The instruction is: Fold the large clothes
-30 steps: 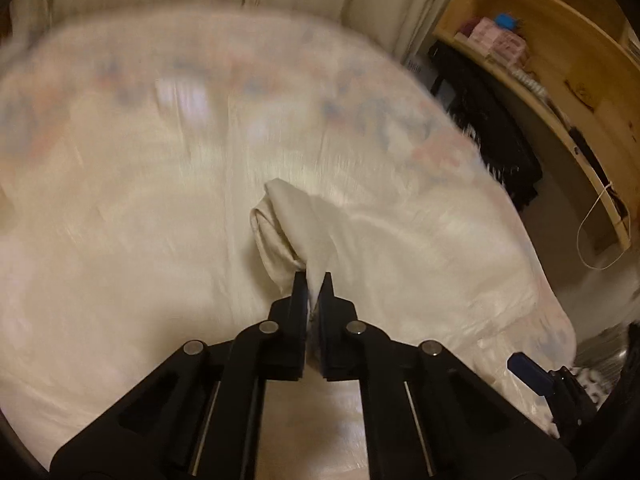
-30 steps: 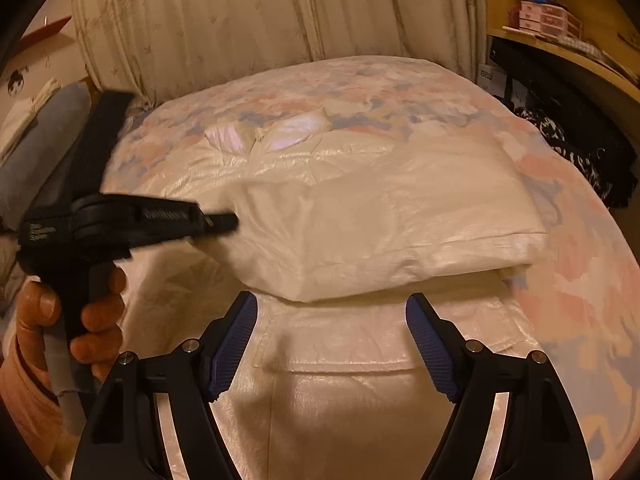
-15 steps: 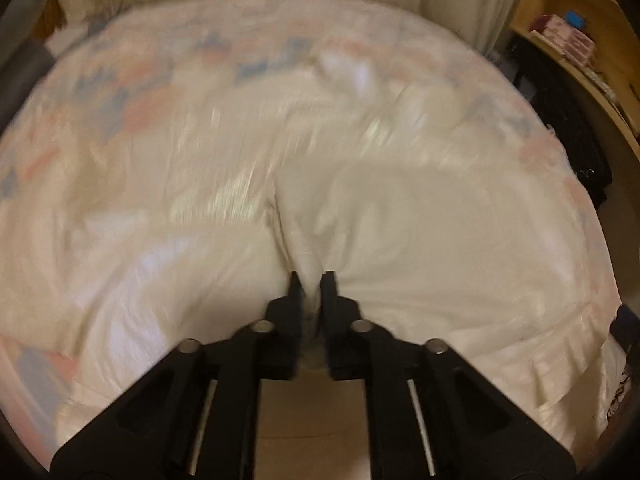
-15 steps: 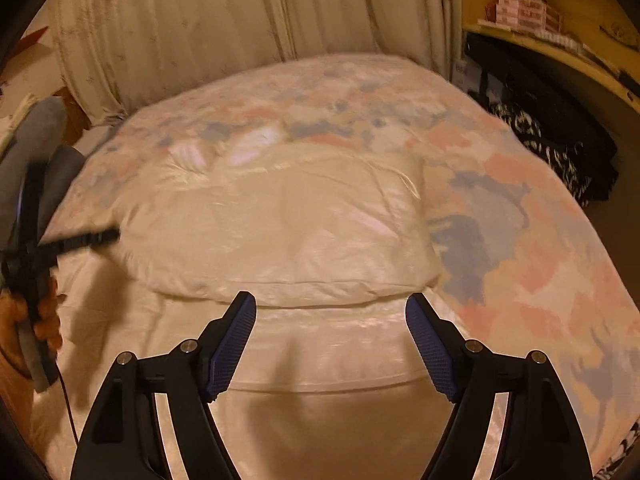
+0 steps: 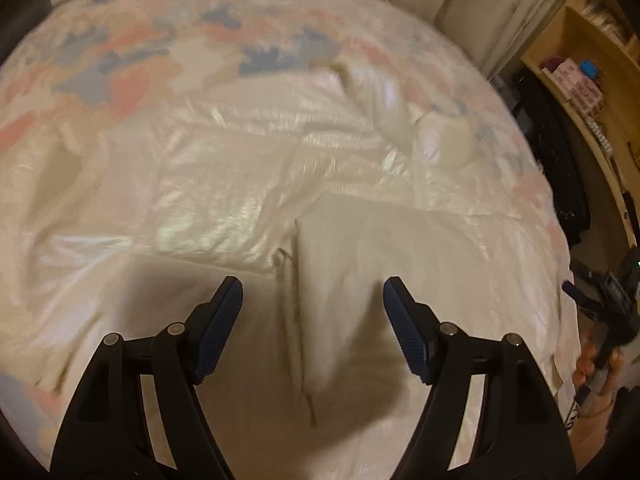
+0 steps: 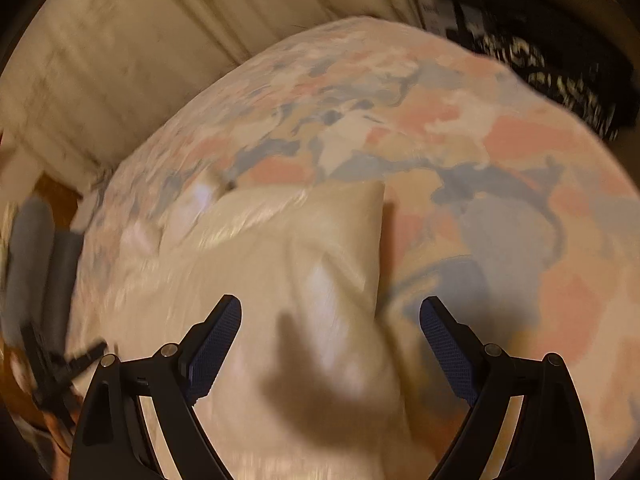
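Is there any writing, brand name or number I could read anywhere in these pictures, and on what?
None can be read.
Pink boxes on the wooden shelf: any print is too small and blurred.
White garment and patterned bedspread: no lettering shows.
Both grippers: no markings visible.

Garment (image 5: pixel 248 184) on bedspread (image 5: pixel 120 52)

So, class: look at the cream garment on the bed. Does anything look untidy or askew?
Yes. The cream garment lies rumpled, and its folded-over flap sits crooked, with a bunched lump at the far edge. Both tongs are open, holding nothing.
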Tool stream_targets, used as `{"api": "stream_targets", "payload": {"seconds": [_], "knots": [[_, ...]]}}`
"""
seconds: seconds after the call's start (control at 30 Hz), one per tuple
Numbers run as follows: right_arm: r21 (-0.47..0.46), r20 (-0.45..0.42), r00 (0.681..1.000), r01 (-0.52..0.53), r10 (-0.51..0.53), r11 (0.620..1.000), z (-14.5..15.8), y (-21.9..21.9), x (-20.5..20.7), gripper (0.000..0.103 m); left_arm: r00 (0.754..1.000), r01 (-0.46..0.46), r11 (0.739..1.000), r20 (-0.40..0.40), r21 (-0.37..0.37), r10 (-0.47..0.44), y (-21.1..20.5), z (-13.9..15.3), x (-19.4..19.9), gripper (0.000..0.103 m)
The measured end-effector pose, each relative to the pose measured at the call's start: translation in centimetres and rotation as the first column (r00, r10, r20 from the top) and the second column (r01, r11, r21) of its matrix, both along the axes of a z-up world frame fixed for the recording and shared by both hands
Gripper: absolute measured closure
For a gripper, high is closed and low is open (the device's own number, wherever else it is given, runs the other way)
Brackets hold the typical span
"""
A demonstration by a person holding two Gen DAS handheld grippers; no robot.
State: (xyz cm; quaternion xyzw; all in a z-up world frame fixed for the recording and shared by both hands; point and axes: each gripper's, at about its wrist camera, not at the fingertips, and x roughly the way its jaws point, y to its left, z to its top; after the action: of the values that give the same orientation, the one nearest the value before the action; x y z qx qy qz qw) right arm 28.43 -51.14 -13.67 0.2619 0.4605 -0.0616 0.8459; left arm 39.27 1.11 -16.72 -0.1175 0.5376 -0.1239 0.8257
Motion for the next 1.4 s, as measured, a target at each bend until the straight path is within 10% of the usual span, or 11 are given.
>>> {"api": "stream_targets", "payload": {"seconds": [0.1,0.17,0.23,0.3,0.4,0.57,0.83,1.1,1.2,1.4], "knots": [[0.088,-0.042,0.998,0.045,-0.041,0.995,-3.5,-2.3,3.2,0.012,1.000,0.003,1.000,-0.012,0.019,-0.003,-1.0,-1.1,1.2,0.049],[0.151,-0.069,0.997,0.032,-0.022,0.988,-5.8,-2.7,4.7,0.043,0.999,0.030,0.999,0.009,0.023,-0.031,-1.9,-0.9,1.7,0.081],[0.159,-0.037,0.999,-0.020,0.026,0.987,-5.8,-2.4,5.7,0.073,0.996,0.044,0.997,0.075,0.061,-0.048,-2.8,0.0,1.7,0.089],[0.014,0.035,0.999,-0.041,0.040,0.999,-4.2,-1.5,5.8,0.080,0.992,0.045,0.995,0.116,0.090,-0.055,-3.3,0.0,1.8,0.090],[-0.034,-0.044,0.999,-0.029,0.028,0.999,-6.0,-0.9,6.8,0.077,0.992,0.052,0.991,0.110,0.127,-0.066,-4.1,-1.0,1.9,0.089],[-0.170,-0.106,0.994,-0.002,-0.016,0.985,-4.7,0.0,6.2,0.044,0.988,0.050,0.974,0.131,0.219,-0.080,-4.5,-0.1,0.9,0.070],[-0.374,0.024,0.993,-0.098,0.115,0.922,2.3,8.7,1.3,0.044,0.960,-0.028,0.970,0.278,0.242,-0.042,-3.8,5.7,-3.7,0.065],[-0.337,-0.044,0.929,-0.361,0.369,0.869,-1.5,21.8,2.8,0.044,0.976,0.039,0.975,0.203,0.218,-0.084,-9.3,2.7,-4.7,0.077],[-0.406,-0.105,0.936,-0.348,0.336,0.845,-4.2,22.2,2.9,0.044,0.988,0.000,0.948,0.145,0.317,-0.048,-9.1,-0.1,-4.1,0.079],[-0.530,-0.099,0.990,-0.134,0.096,0.837,-4.6,14.7,1.3,0.044,0.989,-0.013,0.966,0.147,0.258,-0.026,-6.5,-0.7,-4.6,0.080]]}}
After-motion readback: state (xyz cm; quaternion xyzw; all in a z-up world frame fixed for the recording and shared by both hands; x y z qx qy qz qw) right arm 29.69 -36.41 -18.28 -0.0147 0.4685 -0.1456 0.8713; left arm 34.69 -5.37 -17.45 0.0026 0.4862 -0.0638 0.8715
